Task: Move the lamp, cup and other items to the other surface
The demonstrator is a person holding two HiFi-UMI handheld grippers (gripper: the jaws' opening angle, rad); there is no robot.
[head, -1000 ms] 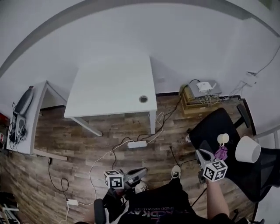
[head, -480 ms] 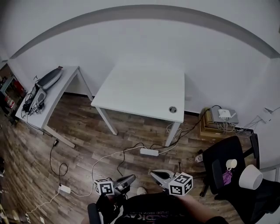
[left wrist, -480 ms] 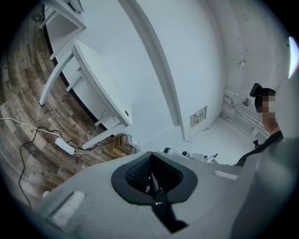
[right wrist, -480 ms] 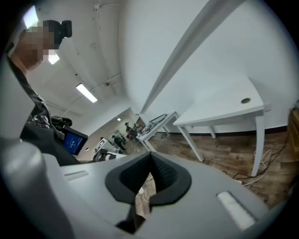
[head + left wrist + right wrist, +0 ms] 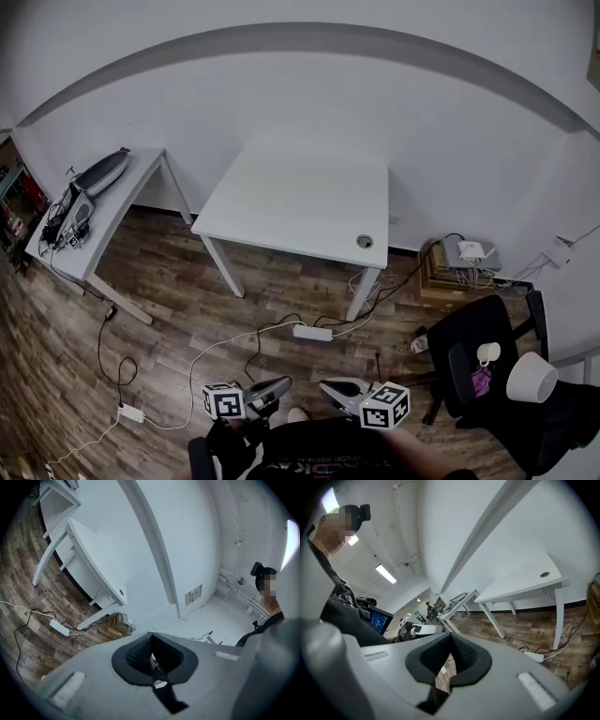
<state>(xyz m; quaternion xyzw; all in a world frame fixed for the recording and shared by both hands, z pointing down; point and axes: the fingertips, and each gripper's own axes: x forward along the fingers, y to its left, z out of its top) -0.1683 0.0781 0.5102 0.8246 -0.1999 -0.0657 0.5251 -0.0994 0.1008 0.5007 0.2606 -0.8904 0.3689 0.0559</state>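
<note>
Right gripper (image 5: pixel 328 387): clenched, empty; swung away from the chair (image 5: pixel 469 323) to body-front.
Left gripper (image 5: pixel 279 384): clenched, empty.
Lamp (image 5: pixel 532 377), cup (image 5: pixel 487 352): on the chair, well right of the right gripper.
Table (image 5: pixel 300 197): ahead.
Nothing is being carried across.

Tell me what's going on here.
A person holds a gripper in each hand, low in front of the body. The left gripper and right gripper are both shut and empty. The lamp, cup and a purple item sit on the black chair at the person's right. The white desk ahead has nothing on it, so no item has been carried over yet.
</note>
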